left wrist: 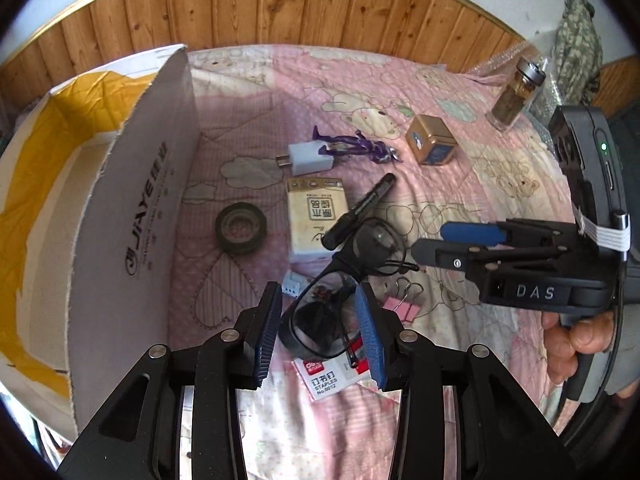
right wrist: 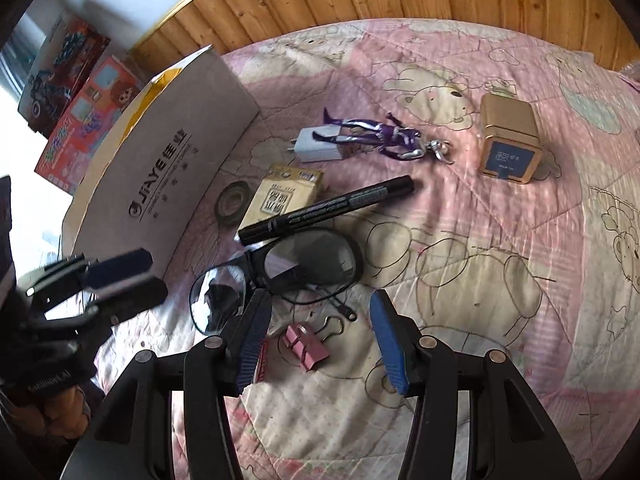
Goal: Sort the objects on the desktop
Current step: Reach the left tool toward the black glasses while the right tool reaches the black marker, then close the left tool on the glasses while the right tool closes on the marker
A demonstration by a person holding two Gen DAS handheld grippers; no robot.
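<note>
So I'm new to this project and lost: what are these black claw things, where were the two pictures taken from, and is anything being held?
They are two hand-held grippers, each with a camera looking along its fingers. One picture is from the left gripper, the other from the right gripper. Both are open and hold nothing. On the pink quilt lie glasses, a black marker, a pink binder clip, a roll of tape, a charger and a gold box. A cardboard box stands at the left.

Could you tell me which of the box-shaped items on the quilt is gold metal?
The gold tin, standing apart at the right; the tissue pack is soft.
</note>
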